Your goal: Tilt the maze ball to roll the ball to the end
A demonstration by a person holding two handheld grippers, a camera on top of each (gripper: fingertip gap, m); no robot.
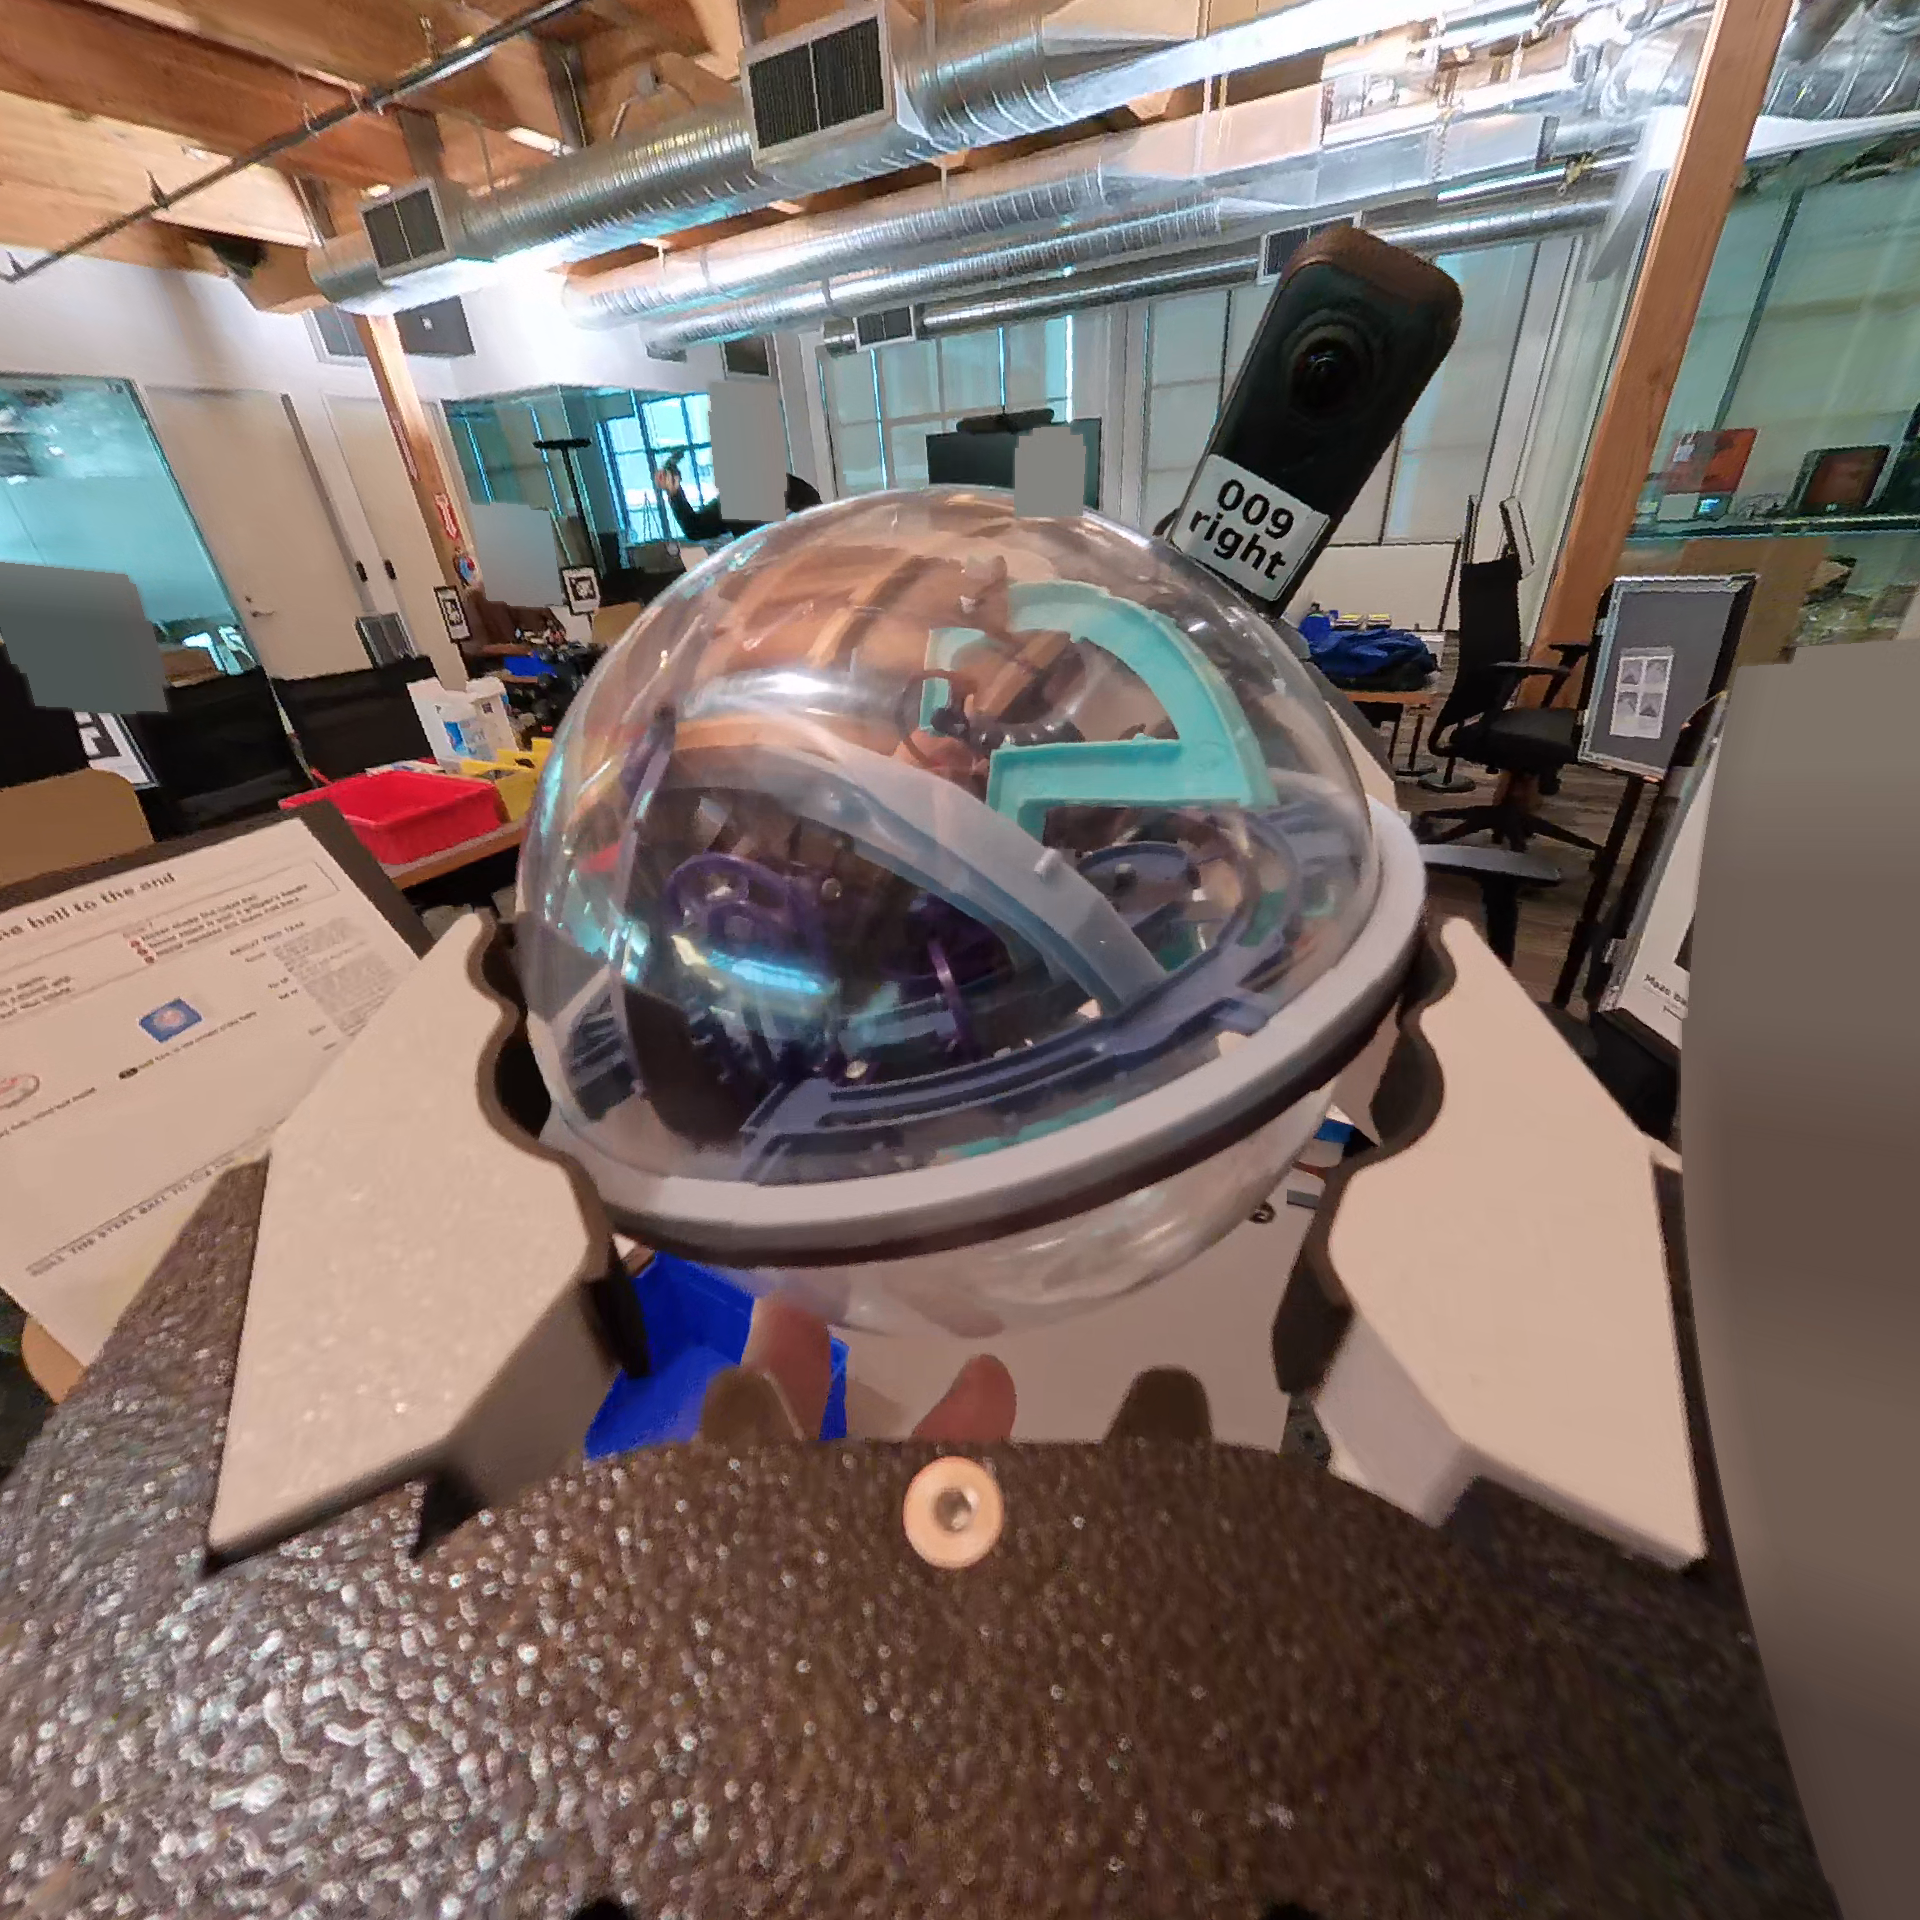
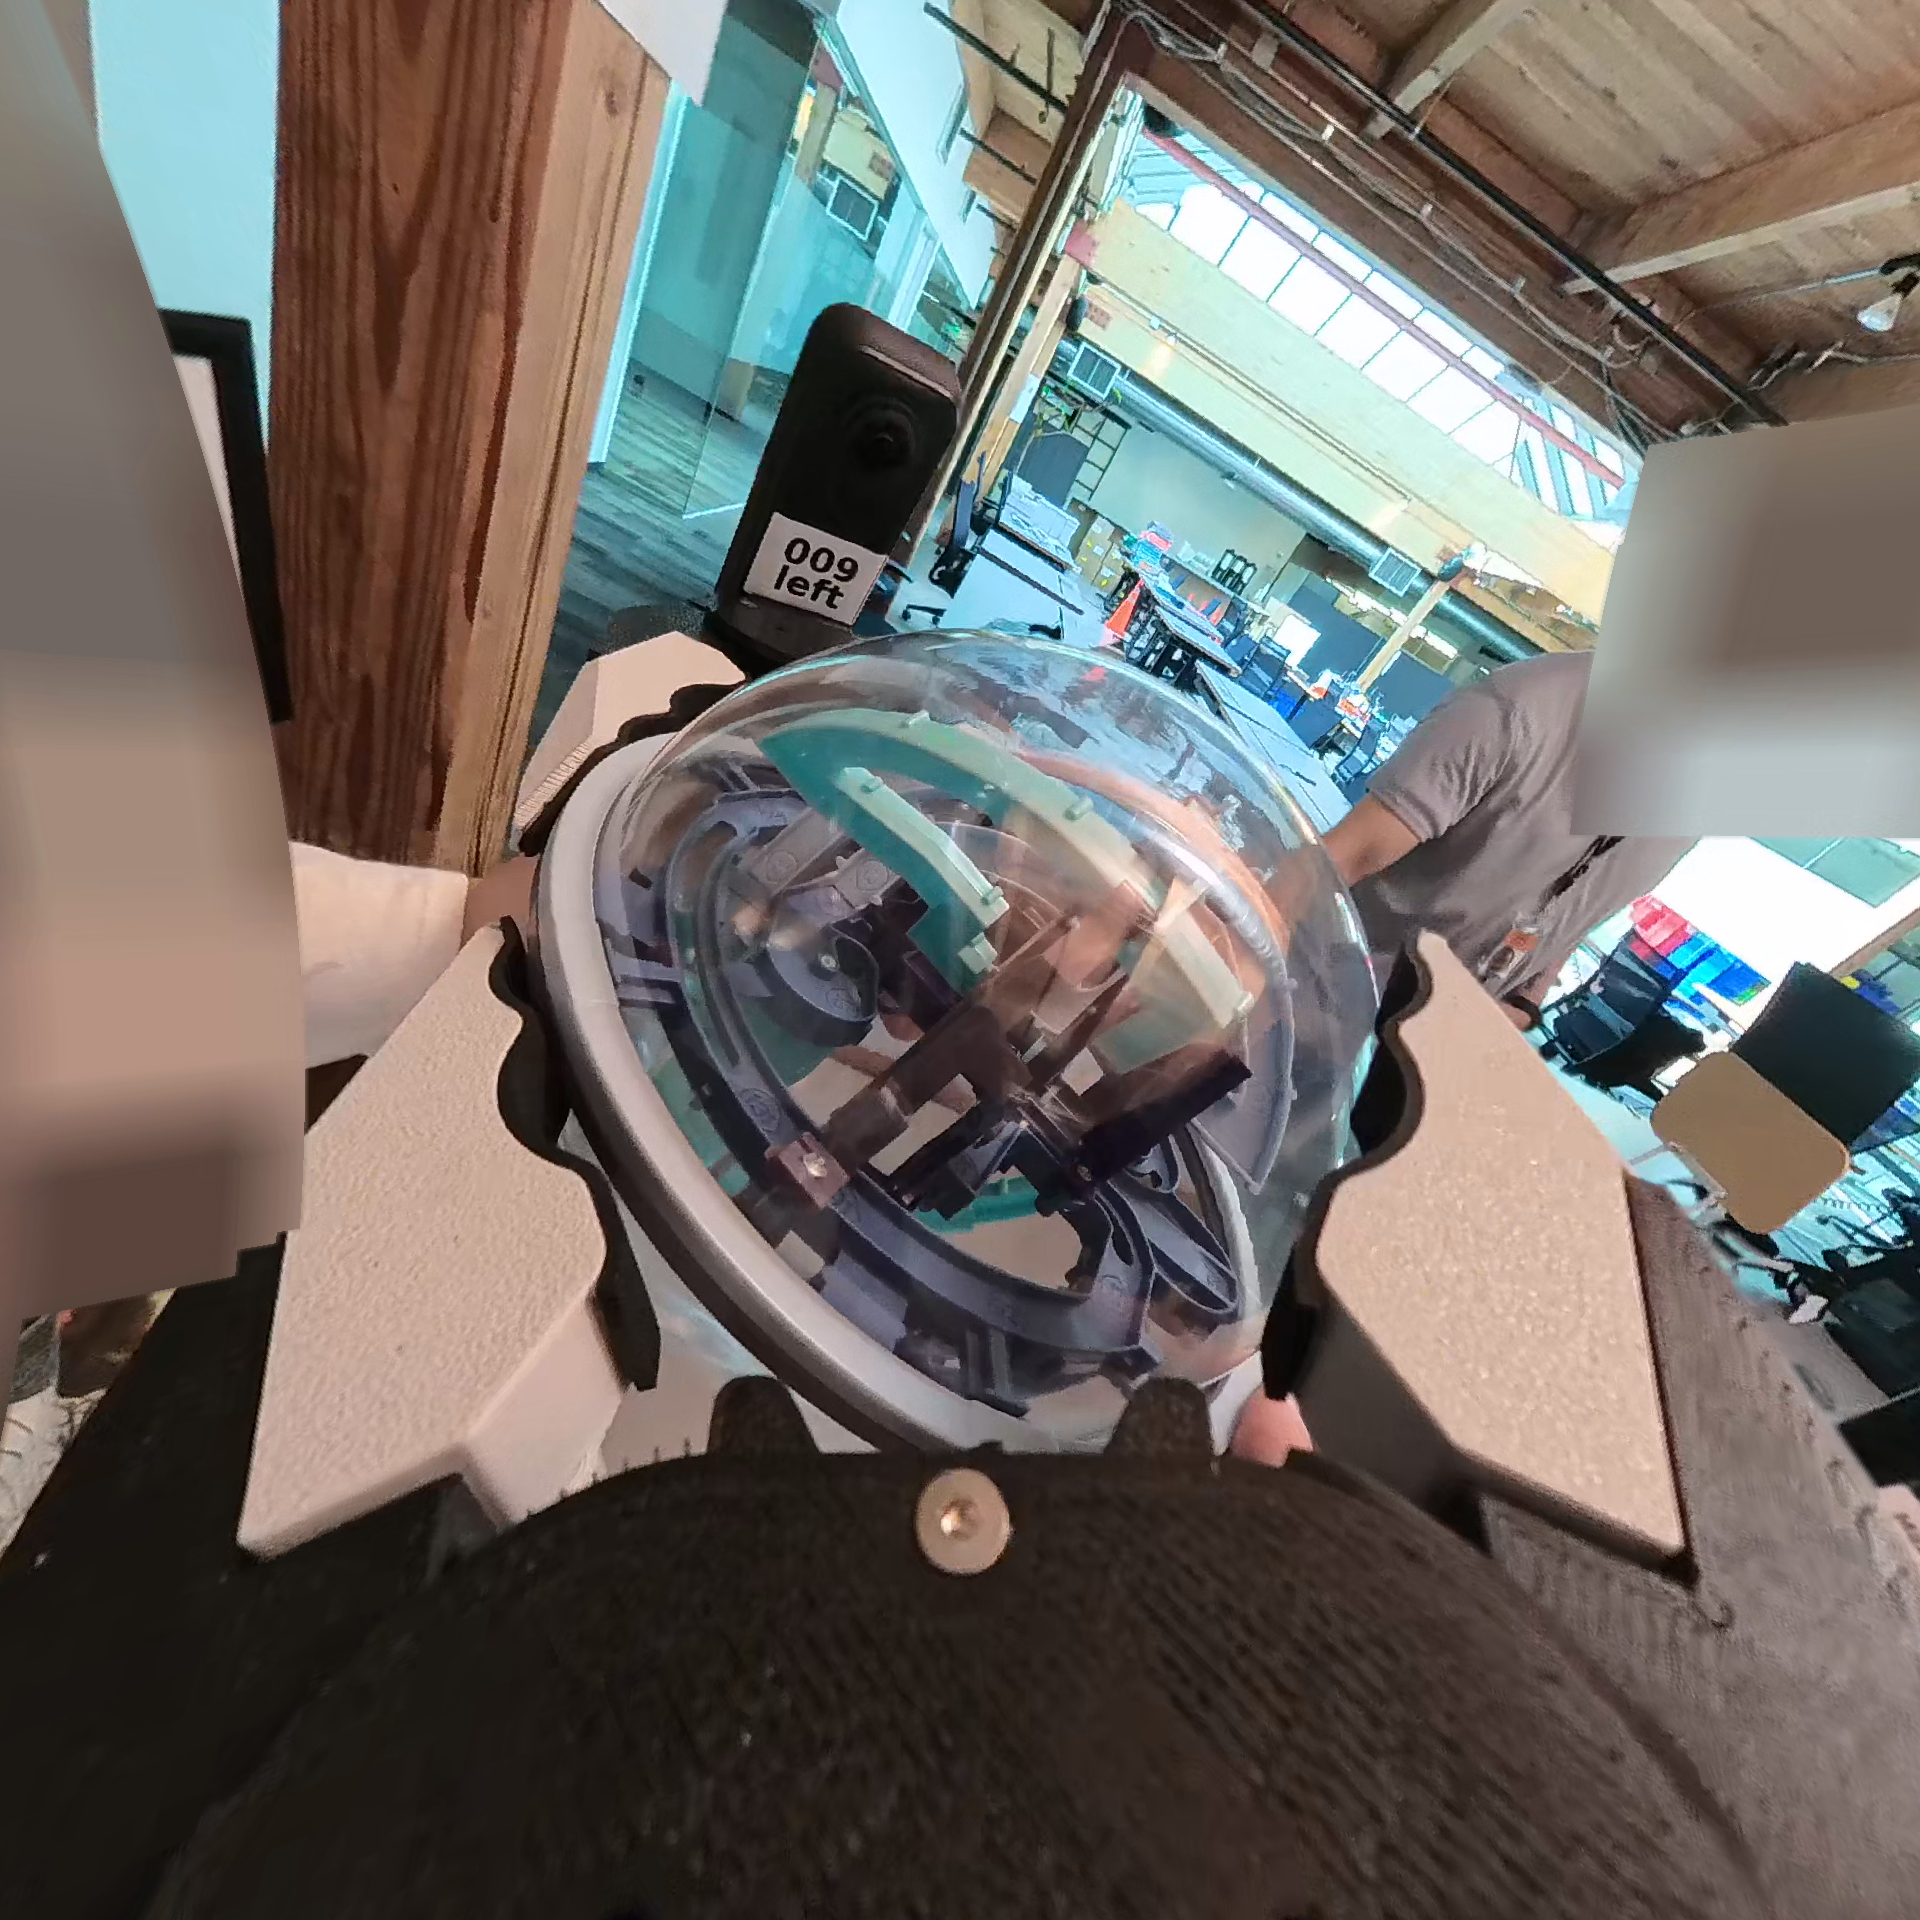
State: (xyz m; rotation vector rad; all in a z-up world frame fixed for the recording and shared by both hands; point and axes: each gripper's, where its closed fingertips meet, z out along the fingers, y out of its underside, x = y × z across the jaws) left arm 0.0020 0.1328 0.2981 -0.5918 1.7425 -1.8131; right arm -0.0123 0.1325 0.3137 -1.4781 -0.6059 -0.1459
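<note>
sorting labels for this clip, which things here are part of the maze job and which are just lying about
Job: maze ball, left gripper, right gripper.

Lying about: red bin, blue bin, printed sheet, office chair, framed board.

1 maze ball [image 1: 935,831], a clear sphere with 1 white band [image 1: 1039,1153] round its middle. 2 grippers hold it: the left gripper [image 1: 961,1091] and the right gripper [image 2: 951,1122], each with 2 white fingers [image 1: 416,1195] pressed on opposite sides. 2 black cameras [image 1: 1330,416], 1 on each gripper, each bearing 1 white label [image 1: 1247,535]. Behind, 1 red bin [image 1: 400,810], 1 blue bin [image 1: 686,1351], 1 printed sheet [image 1: 156,997], 1 black chair [image 1: 1507,707]. 1 person [image 2: 1496,831] stands in the right wrist view.
</note>
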